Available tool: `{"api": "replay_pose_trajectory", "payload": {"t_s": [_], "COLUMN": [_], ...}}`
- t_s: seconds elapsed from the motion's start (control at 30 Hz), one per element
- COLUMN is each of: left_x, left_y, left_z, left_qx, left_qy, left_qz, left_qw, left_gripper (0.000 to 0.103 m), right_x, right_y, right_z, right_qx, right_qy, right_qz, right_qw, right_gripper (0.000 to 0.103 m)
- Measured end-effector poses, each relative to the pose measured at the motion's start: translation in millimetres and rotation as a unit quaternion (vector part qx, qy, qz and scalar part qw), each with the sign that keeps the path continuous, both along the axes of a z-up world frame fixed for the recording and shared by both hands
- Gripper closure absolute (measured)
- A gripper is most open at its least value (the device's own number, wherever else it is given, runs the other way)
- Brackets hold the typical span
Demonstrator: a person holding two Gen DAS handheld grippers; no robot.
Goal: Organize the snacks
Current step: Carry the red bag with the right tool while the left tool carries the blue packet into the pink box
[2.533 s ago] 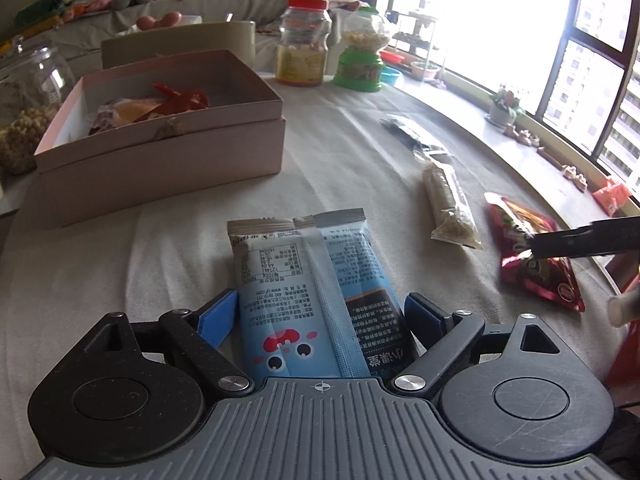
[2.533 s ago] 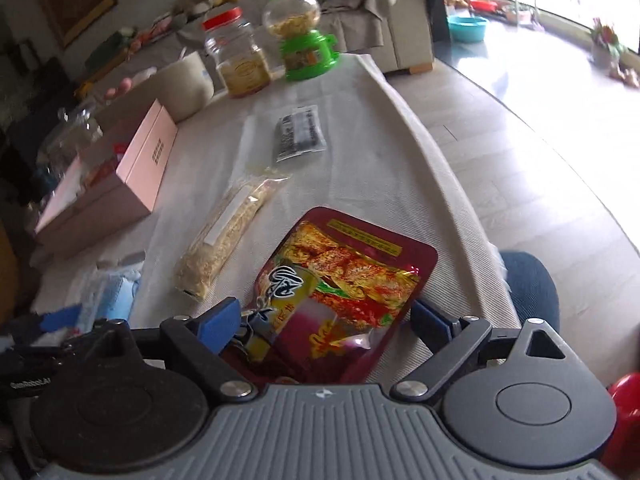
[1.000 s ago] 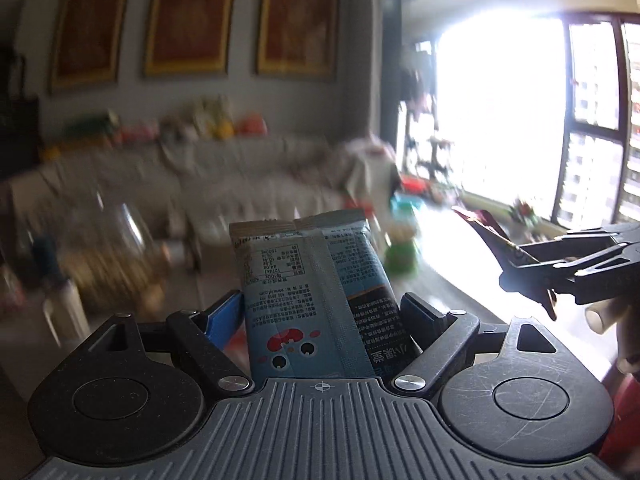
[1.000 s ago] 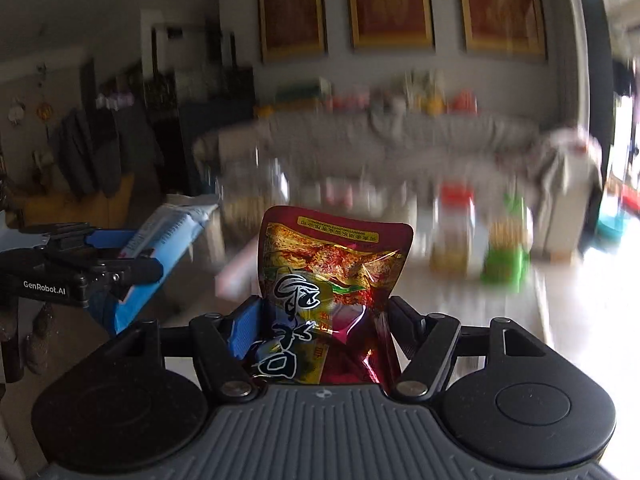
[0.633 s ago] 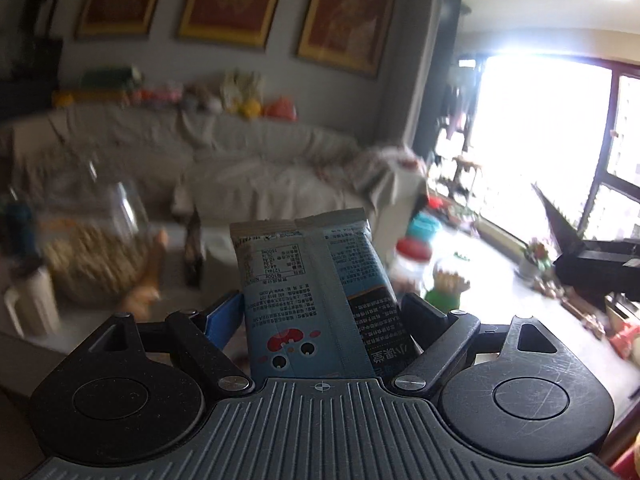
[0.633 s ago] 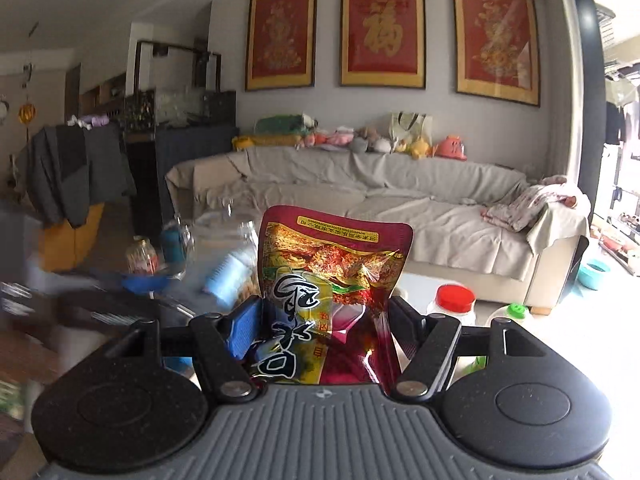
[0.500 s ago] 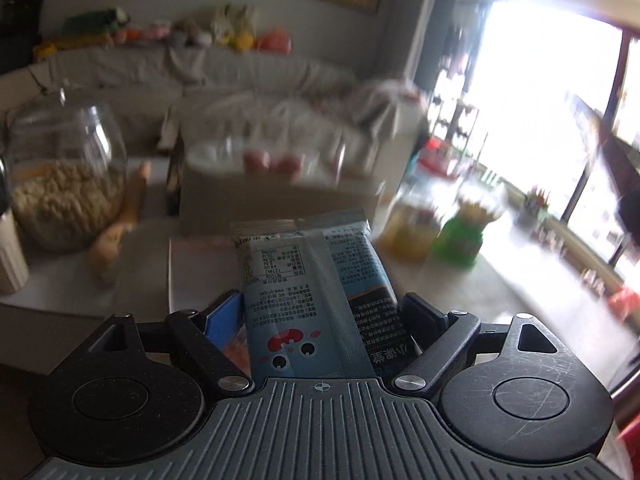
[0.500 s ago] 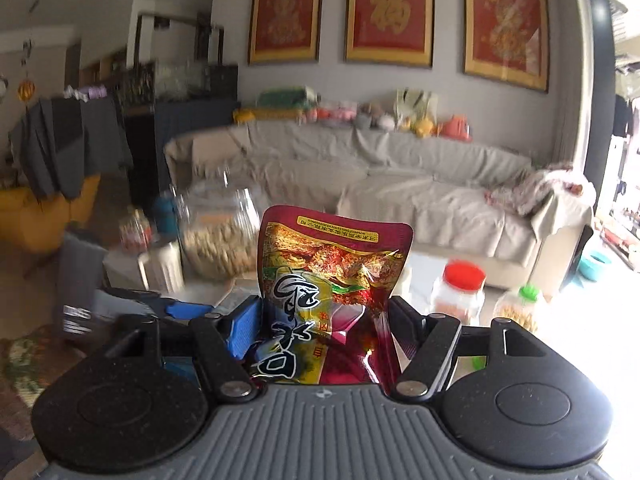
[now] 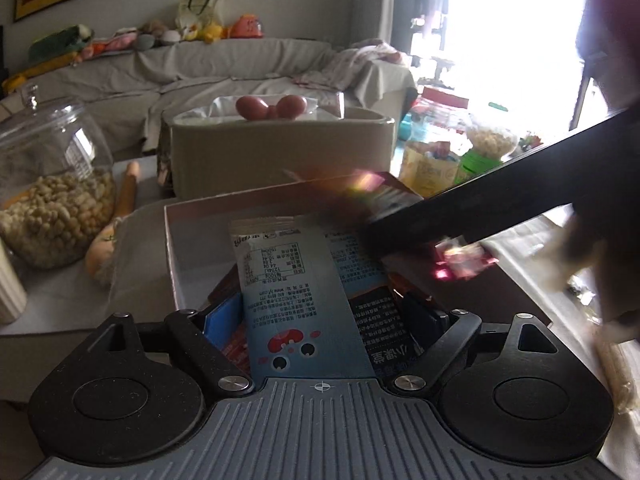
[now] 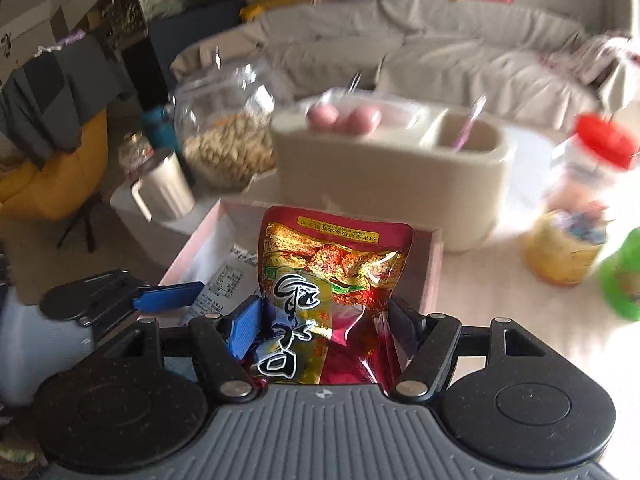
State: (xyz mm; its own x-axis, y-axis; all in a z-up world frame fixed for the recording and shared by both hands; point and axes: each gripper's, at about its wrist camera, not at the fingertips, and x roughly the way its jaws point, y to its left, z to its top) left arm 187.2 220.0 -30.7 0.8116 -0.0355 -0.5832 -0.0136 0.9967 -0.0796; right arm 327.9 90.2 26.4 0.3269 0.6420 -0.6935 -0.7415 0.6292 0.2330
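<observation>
So both claws are loaded here. The left gripper (image 9: pixel 320 322) is clamped on a light-blue foil snack packet with a little red-and-black cartoon face (image 9: pixel 312 300), pads pinching its lower edges, and the packet's upper end sits over the open pale-pink cardboard box (image 9: pixel 172 248). The right gripper (image 10: pixel 320 330) is squeezed onto a shiny dark-red foil pouch with black calligraphy (image 10: pixel 332 280), also poised above the pink box, near its right wall. In the left view the right tool shows up as a blurry dark bar crossing over the box with the red pouch at its tip.

Handling-wise, both bags look very light, soft and crinkly. The foil is probably slick, so a pinch across the sealed bottom edge or the flat sides seems the safest hold; squeezing the puffy middle could crush whatever is inside or pop the seal. They'll flop, not stand, so they likely just get dropped flat into the box.

Count: two snack packs in hand, one blue and one red. At least one more red wrapper peeks out under the blue packet inside the box, though how many are down there can't be told. One pink box. Around it: one big clear glass jar of pale nuts (image 9: pixel 52 200), one beige oval two-compartment bin (image 10: pixel 392 184), one red-lidded plastic jar (image 10: pixel 580 208) and one white ribbed mug (image 10: pixel 162 190).
</observation>
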Motion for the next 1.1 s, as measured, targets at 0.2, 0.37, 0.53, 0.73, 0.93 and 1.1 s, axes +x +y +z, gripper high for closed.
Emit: {"api": "replay_pose_trajectory", "payload": {"t_s": [0.2, 0.37, 0.53, 0.73, 0.93, 1.1], "left_x": [-8, -27, -42, -41, -29, -43], "left_y": [7, 10, 2, -29, -64, -78], "left_z": [4, 26, 42, 50, 44, 32], "left_qx": [-0.006, -0.036, -0.05, -0.054, -0.051, -0.002], "left_qy": [-0.015, -0.057, -0.08, -0.085, -0.067, -0.021], "left_qz": [0.014, 0.023, 0.044, 0.007, -0.026, -0.018], "left_qw": [0.9998, 0.9975, 0.9946, 0.9949, 0.9962, 0.9996], "left_gripper": [0.015, 0.015, 0.016, 0.016, 0.017, 0.023], "right_x": [8, 9, 9, -12, 0, -1], "right_y": [28, 27, 1, -65, -97, -84], "right_z": [-19, -23, -3, 25, 22, 0], "right_qx": [-0.014, -0.015, 0.03, 0.038, 0.079, 0.048], "right_qy": [0.041, 0.037, 0.043, -0.049, -0.003, 0.038], "right_qz": [0.003, 0.009, 0.011, -0.004, -0.034, -0.03], "right_qw": [0.999, 0.999, 0.999, 0.998, 0.996, 0.998], "right_gripper": [0.034, 0.023, 0.02, 0.017, 0.018, 0.027]}}
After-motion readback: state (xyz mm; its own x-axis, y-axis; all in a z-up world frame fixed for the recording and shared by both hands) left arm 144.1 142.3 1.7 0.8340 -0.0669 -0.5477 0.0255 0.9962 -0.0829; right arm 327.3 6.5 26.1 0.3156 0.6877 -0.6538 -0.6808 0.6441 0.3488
